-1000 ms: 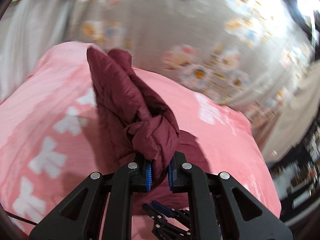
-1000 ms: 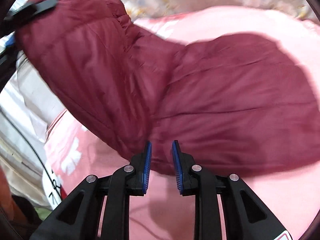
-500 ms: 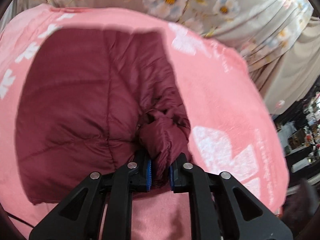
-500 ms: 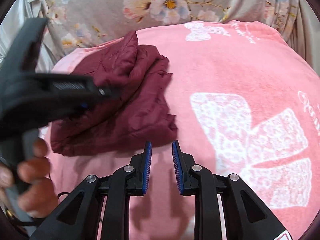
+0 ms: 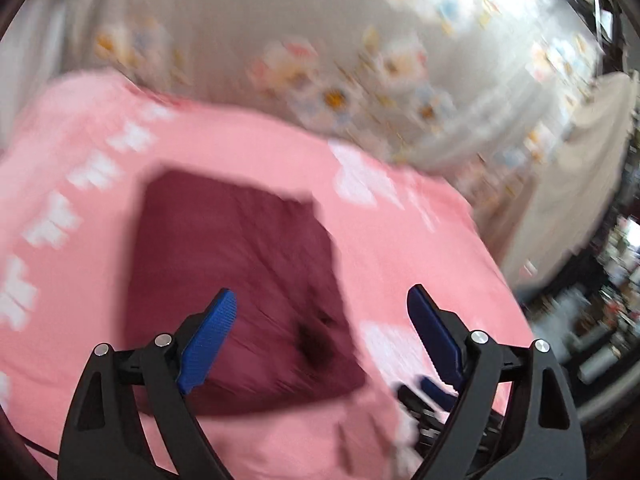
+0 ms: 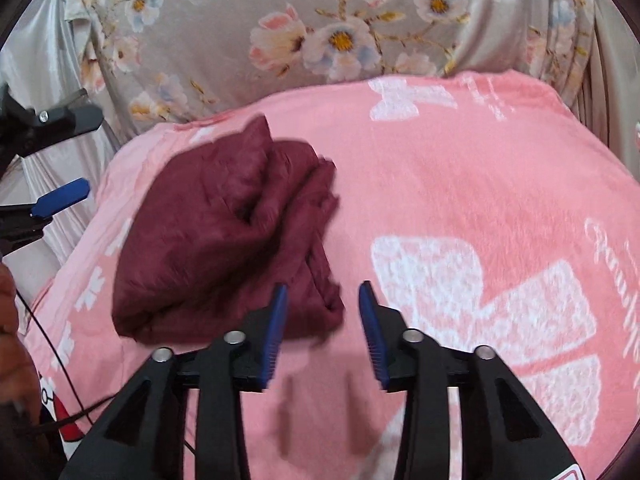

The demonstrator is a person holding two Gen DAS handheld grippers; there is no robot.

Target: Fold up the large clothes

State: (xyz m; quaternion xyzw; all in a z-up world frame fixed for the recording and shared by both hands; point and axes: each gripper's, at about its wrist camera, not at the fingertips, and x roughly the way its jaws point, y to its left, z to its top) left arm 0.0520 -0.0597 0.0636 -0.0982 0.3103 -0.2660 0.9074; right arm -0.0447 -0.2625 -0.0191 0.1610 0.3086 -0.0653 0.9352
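A dark red puffy jacket [image 5: 236, 280] lies folded into a compact bundle on the pink blanket [image 5: 400, 248]. It also shows in the right wrist view [image 6: 228, 240], left of centre. My left gripper [image 5: 320, 308] is wide open and empty, held above the jacket's near edge. My right gripper [image 6: 323, 300] is open and empty, just in front of the bundle's near right corner. The left gripper's blue pad [image 6: 60, 198] shows at the left edge of the right wrist view. The left wrist view is blurred.
The pink blanket [image 6: 480, 184] with white bow prints covers the bed. A grey floral curtain [image 6: 320, 32] hangs behind it. A black cable [image 6: 52, 352] and a hand sit at the left edge. Cluttered shelves [image 5: 616, 280] lie to the right.
My left gripper has let go of the jacket, opened wide and lifted back. The jacket now lies folded on the blanket. My right gripper has opened.
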